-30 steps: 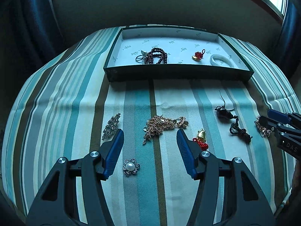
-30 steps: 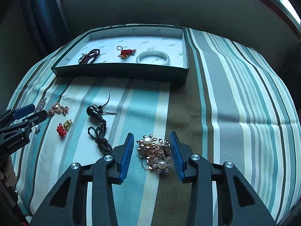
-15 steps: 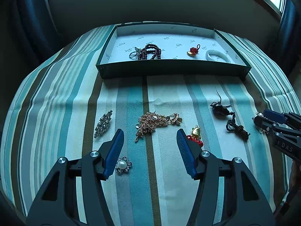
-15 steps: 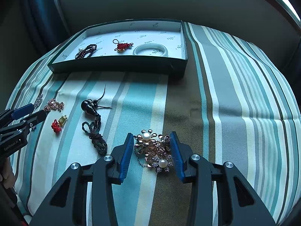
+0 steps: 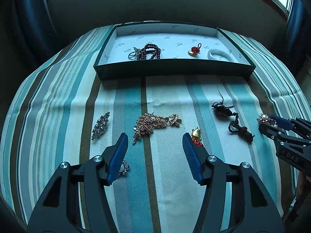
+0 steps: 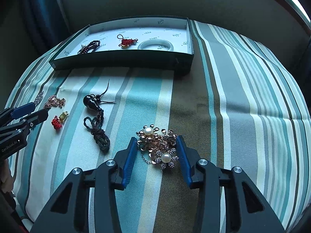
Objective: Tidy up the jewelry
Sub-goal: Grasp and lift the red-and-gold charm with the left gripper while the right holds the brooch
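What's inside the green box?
In the box: a ring, dark beads, a red charm and a white bangle. Its front wall hides the nearest strip of floor.

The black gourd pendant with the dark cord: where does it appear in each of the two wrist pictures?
Left wrist view: the black gourd pendant lies on the striped cloth at right of centre, left of the right tongs.
Right wrist view: the pendant lies left of centre, up and left from the pearl flower cluster.
Shared landmark: the green box behind it, holding the white bangle.
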A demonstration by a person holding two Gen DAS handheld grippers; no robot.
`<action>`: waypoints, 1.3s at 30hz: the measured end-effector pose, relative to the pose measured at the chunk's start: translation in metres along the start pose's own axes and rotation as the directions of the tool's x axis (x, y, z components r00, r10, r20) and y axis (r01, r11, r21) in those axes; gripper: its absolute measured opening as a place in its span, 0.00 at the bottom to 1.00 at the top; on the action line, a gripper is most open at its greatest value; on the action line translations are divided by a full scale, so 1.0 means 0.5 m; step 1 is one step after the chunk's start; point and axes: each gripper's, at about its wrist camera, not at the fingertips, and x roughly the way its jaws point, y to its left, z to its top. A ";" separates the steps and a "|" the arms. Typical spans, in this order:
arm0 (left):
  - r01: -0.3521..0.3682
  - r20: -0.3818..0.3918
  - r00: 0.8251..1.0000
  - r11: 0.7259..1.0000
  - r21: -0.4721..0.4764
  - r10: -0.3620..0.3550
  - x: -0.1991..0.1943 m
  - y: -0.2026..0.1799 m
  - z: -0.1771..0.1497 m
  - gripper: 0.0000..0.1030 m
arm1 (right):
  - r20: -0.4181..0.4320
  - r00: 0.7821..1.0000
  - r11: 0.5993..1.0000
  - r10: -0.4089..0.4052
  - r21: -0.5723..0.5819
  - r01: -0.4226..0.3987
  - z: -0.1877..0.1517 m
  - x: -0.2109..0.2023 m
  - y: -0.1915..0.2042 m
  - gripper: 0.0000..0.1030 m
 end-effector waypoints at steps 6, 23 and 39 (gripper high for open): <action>0.027 -0.003 1.000 0.999 0.033 -0.027 -0.006 -0.027 -0.004 0.55 | 0.005 1.000 1.000 0.002 0.016 -0.002 -0.007 -0.006 -0.007 0.40; 0.084 -0.063 0.995 0.992 0.093 -0.078 0.028 -0.075 -0.014 0.23 | 0.011 1.000 0.999 0.024 0.025 -0.025 -0.008 -0.007 -0.014 0.40; 0.080 -0.048 0.996 0.993 0.087 -0.076 0.027 -0.067 -0.013 0.13 | 0.026 1.000 0.999 0.012 0.029 -0.013 -0.009 -0.015 -0.017 0.40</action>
